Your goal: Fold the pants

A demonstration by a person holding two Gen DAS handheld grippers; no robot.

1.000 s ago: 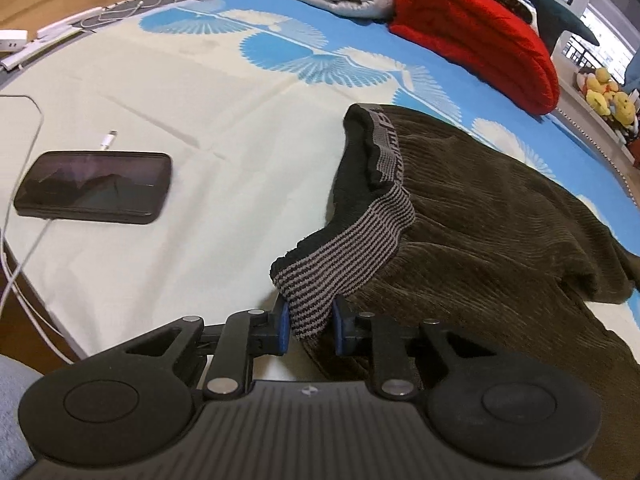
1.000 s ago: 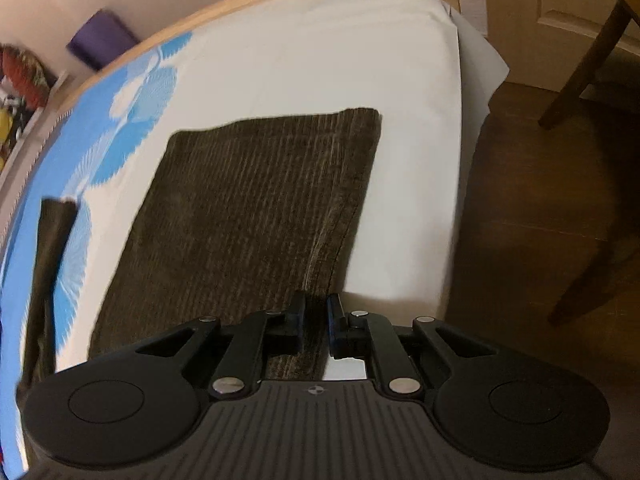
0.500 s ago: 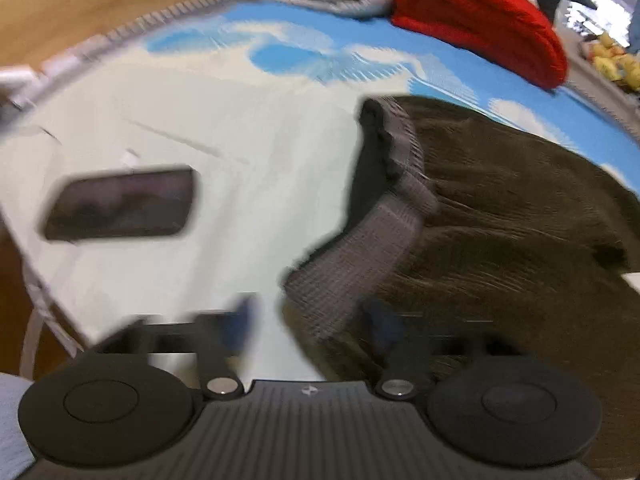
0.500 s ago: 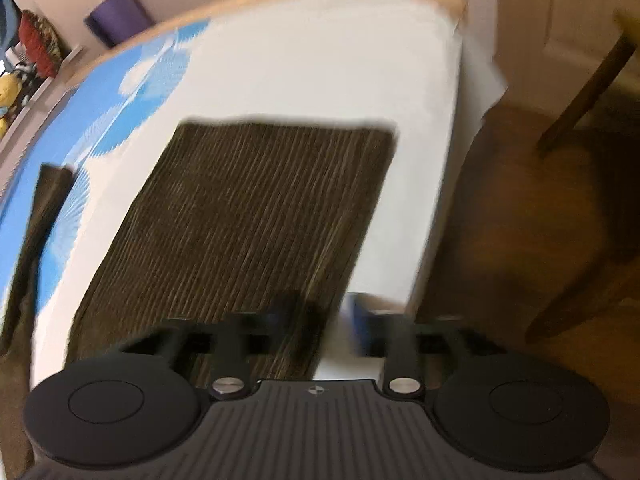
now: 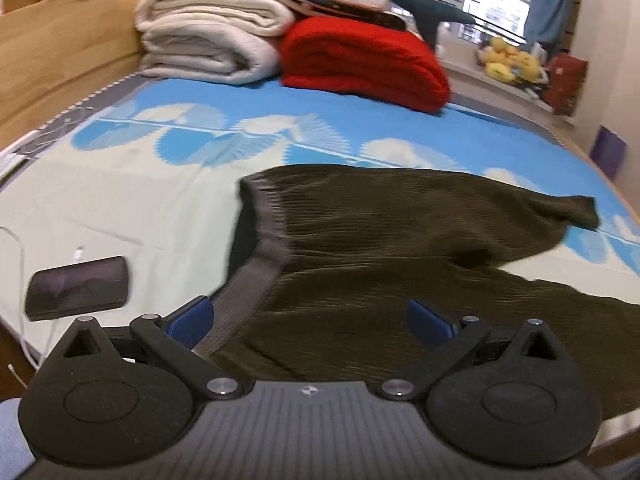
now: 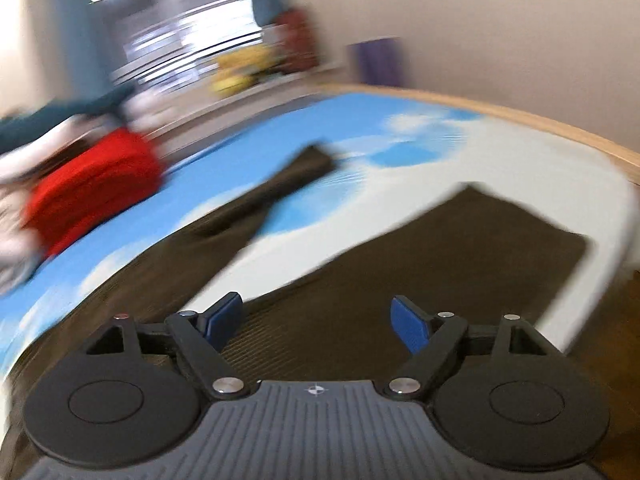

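Observation:
Dark brown corduroy pants lie spread on the bed, their grey ribbed waistband at the left of the left wrist view. My left gripper is open and empty just above the pants near the waistband. In the blurred right wrist view the pants show one leg near me and the other leg stretched away across the bed. My right gripper is open and empty above the near leg.
A black phone with a white cable lies on the bed at the left. Folded cream blankets and a red blanket are stacked at the far side. The wooden bed edge and floor lie right.
Both grippers have opened and let go of the pants: the left released the waistband, the right released the leg edge. Both have lifted and tilted up; the right has swung towards the left.

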